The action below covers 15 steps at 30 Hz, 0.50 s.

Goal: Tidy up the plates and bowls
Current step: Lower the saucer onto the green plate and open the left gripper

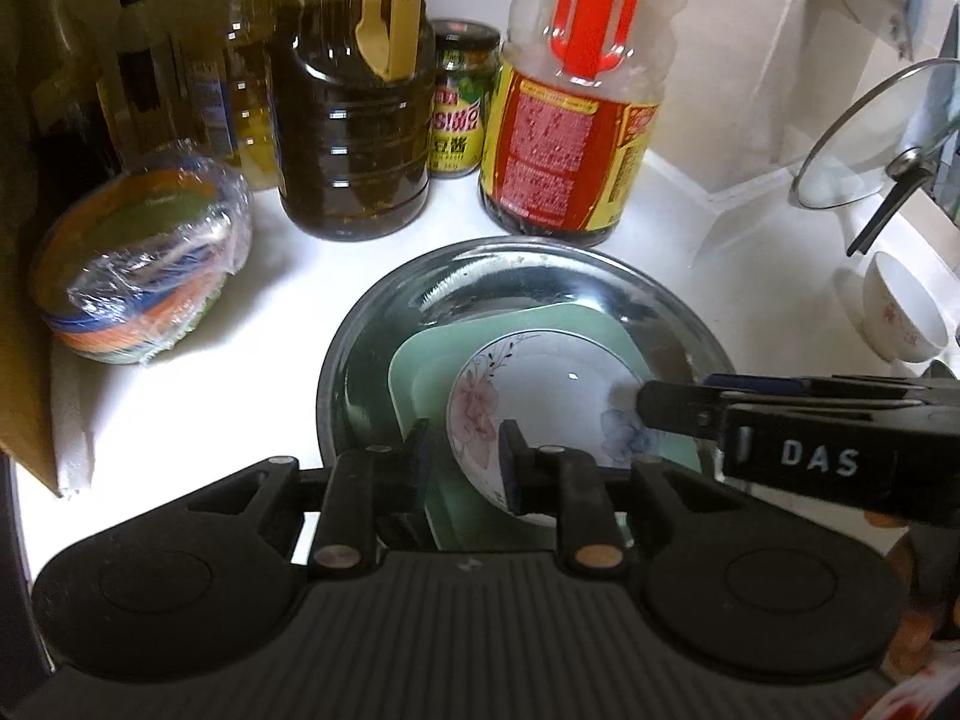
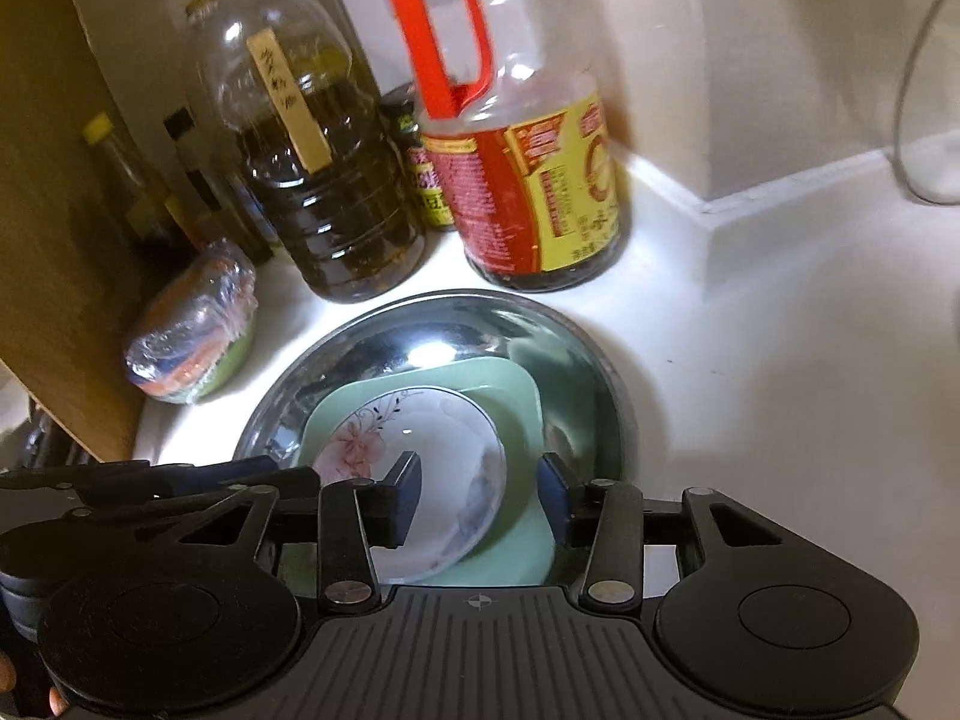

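A white flowered bowl (image 1: 540, 402) sits on a pale green square plate (image 1: 420, 372) inside a large steel basin (image 1: 384, 324). My left gripper (image 1: 465, 450) is open, its fingers straddling the bowl's near-left rim. My right gripper (image 2: 480, 492) is open over the same bowl (image 2: 432, 450), one finger above the bowl, the other over the green plate (image 2: 510, 384) in the basin (image 2: 360, 342). The right gripper's finger (image 1: 678, 408) reaches over the bowl's right rim in the left wrist view. A second small white flowered bowl (image 1: 900, 312) lies tilted at the right.
Oil and sauce bottles (image 1: 354, 120) (image 1: 570, 120) and a jar (image 1: 459, 102) stand behind the basin. A plastic-wrapped stack of coloured bowls (image 1: 150, 264) lies left, beside a cardboard box (image 1: 18, 300). A glass pot lid (image 1: 870, 138) leans at the right.
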Each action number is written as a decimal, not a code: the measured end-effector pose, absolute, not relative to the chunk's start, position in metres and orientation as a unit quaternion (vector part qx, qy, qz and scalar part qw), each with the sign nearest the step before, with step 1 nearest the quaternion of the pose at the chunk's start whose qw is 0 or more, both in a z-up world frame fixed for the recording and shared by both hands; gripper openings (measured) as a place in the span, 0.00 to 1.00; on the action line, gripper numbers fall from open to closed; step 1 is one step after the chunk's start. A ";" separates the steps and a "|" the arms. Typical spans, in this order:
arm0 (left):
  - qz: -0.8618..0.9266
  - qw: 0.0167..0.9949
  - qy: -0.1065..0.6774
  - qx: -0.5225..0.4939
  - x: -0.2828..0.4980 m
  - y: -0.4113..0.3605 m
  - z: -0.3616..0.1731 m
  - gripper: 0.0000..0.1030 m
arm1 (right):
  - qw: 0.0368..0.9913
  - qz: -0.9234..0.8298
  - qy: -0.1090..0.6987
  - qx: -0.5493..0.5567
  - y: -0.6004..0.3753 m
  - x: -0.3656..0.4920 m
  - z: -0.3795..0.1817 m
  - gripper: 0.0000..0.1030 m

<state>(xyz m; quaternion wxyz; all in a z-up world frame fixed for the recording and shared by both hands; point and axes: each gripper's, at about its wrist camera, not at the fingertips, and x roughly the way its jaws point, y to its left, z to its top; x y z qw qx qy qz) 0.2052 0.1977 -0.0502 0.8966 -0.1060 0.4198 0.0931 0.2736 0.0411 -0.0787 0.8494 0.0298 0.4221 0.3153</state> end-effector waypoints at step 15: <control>0.078 0.905 0.410 -0.083 0.152 0.135 -0.028 0.21 | 0.852 0.309 0.417 0.069 -0.041 0.215 -0.061 0.51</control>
